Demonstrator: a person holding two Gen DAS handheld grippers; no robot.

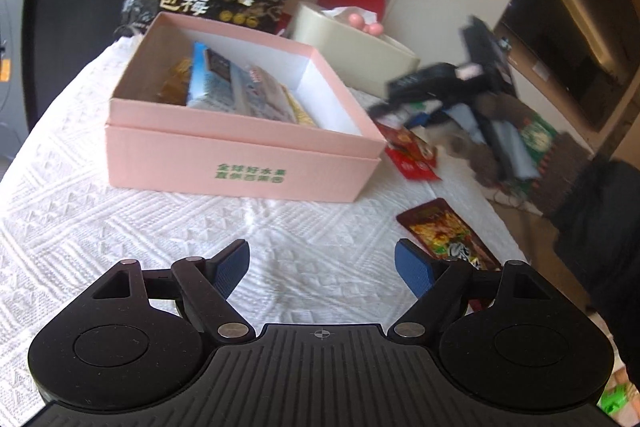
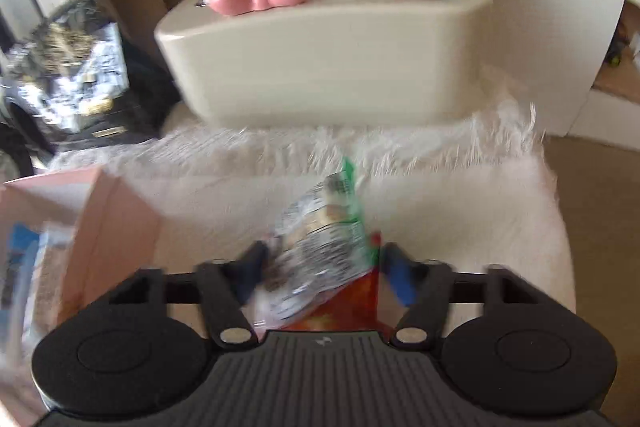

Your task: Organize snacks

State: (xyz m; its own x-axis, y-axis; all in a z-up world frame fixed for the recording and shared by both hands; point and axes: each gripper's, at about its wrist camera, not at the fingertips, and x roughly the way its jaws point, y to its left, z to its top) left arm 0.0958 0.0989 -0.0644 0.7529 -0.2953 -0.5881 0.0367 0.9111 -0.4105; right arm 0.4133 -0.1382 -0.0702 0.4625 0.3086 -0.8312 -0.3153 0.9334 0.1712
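I've got a snack packet [image 2: 320,247], silvery w/ a green edge, between the blue pads of the right hand-held gripper [image 2: 322,269] at lower centre of the right wrist view; jaws partly closed round it, but blur hides whether the pads bite. The pink box [image 1: 240,151], already holding several packets, sits centre-left in the left wrist view. Left hand-held gripper [image 1: 322,267] is wide open, empty, over the white cloth. A red packet [image 1: 444,235] lies loose right of the box. Best approach, imo: firm the grip, carry over the box rim, release low.
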